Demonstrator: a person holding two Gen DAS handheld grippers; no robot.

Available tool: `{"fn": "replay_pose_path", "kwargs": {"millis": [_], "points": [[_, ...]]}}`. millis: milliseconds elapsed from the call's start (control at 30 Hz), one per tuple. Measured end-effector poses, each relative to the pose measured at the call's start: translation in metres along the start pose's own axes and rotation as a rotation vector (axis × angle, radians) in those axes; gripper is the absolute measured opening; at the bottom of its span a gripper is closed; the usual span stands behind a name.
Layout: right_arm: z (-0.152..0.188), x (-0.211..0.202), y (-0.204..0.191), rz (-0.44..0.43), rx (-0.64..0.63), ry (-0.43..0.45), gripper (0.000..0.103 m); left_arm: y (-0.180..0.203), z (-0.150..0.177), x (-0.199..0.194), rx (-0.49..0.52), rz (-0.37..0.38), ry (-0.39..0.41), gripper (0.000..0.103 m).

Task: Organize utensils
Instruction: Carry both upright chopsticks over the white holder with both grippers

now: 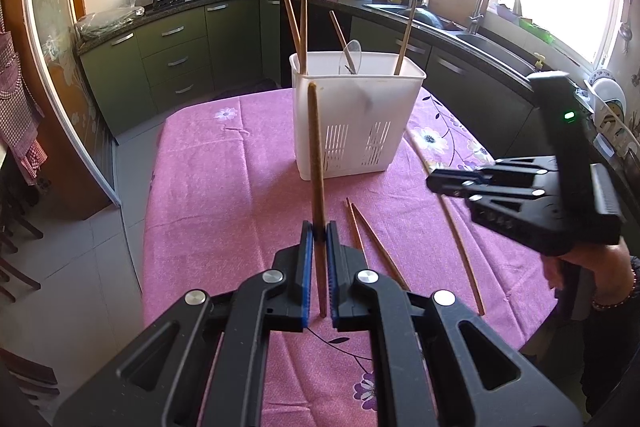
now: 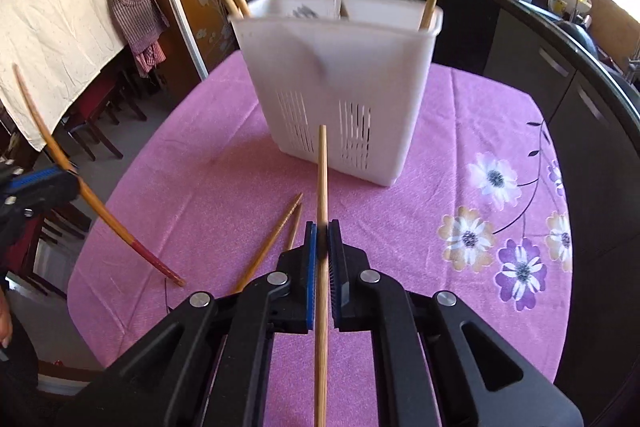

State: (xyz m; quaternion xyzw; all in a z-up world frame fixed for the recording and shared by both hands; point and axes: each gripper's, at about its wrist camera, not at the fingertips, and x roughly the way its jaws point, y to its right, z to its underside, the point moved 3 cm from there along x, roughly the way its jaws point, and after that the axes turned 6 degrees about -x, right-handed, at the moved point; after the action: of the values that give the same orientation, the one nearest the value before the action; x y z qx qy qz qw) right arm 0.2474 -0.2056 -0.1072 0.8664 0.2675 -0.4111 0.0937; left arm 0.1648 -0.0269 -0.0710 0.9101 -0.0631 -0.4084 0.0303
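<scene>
Each chopstick (image 1: 318,163) is looking light, stiff, thin and prone to pivoting, so gripping near mid-length is suiting it. The left tool (image 1: 319,233) is clenching one upright before the white caddy (image 1: 352,115); the right tool (image 2: 322,239) is clamping another chopstick (image 2: 321,187) above the pink worktop (image 2: 208,163), where two more (image 2: 276,239) are lying

A white slotted plastic utensil holder (image 2: 340,83) stands upright on the cloth, wooden chopsticks (image 1: 298,31) leaning inside; two more chopsticks (image 1: 370,239) lie crossed nearby.
</scene>
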Motion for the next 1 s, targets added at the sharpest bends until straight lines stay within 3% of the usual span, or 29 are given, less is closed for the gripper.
{"fn": "replay_pose_path", "kwargs": {"millis": [167,400,633,1000], "points": [[0.012,-0.066,0.006,0.009,-0.002,0.124,0.007,0.001,0.003,-0.002,0.005,-0.008,0.002,0.007],[0.054,-0.126,0.007,0.021,0.004,0.201,0.007,0.005,0.009,-0.008,0.016,-0.018,0.007,0.007],[0.068,-0.145,0.008,0.031,0.02,0.217,0.007,0.006,0.011,-0.012,0.019,-0.028,0.008,0.007],[0.049,-0.144,0.005,0.016,0.001,0.24,0.007,0.008,0.003,-0.023,0.03,-0.034,0.033,0.007]]}}
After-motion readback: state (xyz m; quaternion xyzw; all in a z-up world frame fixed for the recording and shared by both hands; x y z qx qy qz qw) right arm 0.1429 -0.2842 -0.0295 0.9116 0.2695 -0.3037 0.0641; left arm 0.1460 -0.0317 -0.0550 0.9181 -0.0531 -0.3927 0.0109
